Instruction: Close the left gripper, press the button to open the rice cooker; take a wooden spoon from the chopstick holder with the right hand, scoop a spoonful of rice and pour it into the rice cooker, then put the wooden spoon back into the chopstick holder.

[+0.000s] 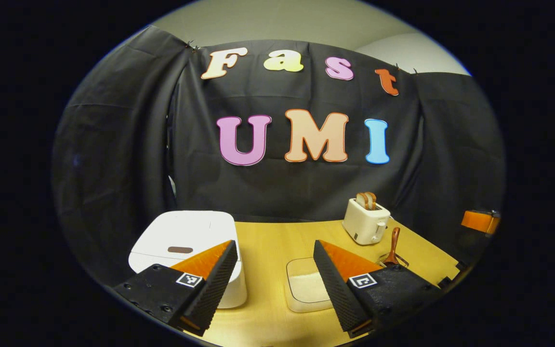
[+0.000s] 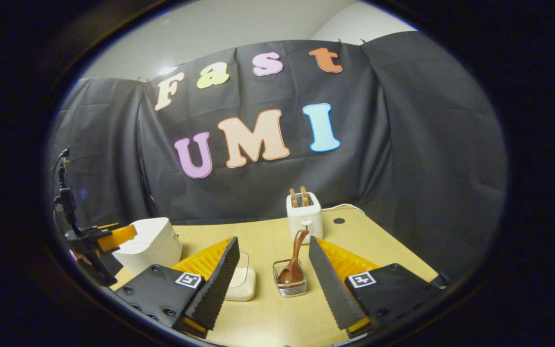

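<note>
The white rice cooker [image 1: 186,236] stands shut at the left of the wooden table, its dark oval button [image 1: 180,249] on the lid. My left gripper [image 1: 274,246] hovers open in front of it, one finger overlapping the cooker's front corner. A square white dish of rice [image 1: 306,286] lies between the fingers, farther off. In the right gripper view, my right gripper [image 2: 273,241] is open, and the wooden spoon [image 2: 296,260] stands upright in the wire chopstick holder [image 2: 291,284] just ahead of it. The rice dish [image 2: 243,283] and cooker [image 2: 150,243] lie to its left.
A white toaster [image 1: 366,221] with two slices stands at the back of the table [image 1: 268,241], behind the spoon [image 1: 394,246]. The left gripper [image 2: 101,238] and its cable rise beside the cooker. Black cloth walls close the back and sides.
</note>
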Demonstrator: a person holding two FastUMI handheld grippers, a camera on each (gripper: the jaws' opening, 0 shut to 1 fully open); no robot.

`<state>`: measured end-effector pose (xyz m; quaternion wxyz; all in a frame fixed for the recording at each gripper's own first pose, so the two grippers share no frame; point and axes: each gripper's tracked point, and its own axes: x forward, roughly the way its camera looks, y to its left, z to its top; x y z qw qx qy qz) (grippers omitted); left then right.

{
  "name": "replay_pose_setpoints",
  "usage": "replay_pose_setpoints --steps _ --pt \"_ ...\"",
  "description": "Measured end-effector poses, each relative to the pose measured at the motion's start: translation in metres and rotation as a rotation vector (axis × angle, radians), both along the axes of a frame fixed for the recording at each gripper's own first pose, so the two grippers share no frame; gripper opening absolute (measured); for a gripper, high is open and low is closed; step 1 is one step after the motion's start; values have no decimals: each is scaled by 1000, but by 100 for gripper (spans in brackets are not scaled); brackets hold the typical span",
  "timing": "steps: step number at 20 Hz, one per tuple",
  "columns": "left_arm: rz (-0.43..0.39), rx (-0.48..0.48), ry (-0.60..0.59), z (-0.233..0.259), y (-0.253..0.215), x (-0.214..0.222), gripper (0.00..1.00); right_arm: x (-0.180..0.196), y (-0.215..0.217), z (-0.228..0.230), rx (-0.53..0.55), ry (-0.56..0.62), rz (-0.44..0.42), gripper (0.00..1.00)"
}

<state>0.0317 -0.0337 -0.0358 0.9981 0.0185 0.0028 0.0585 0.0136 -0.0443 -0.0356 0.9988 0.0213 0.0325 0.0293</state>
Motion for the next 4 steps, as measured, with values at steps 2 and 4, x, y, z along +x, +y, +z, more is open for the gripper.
replay_pose_setpoints --steps 2,4 --pt "-19 -8 10 -4 -14 1 94 -5 -7 -2 -8 0 -6 91" --pt "-26 -12 7 -5 -25 0 94 -8 -11 -5 -15 3 -2 91"
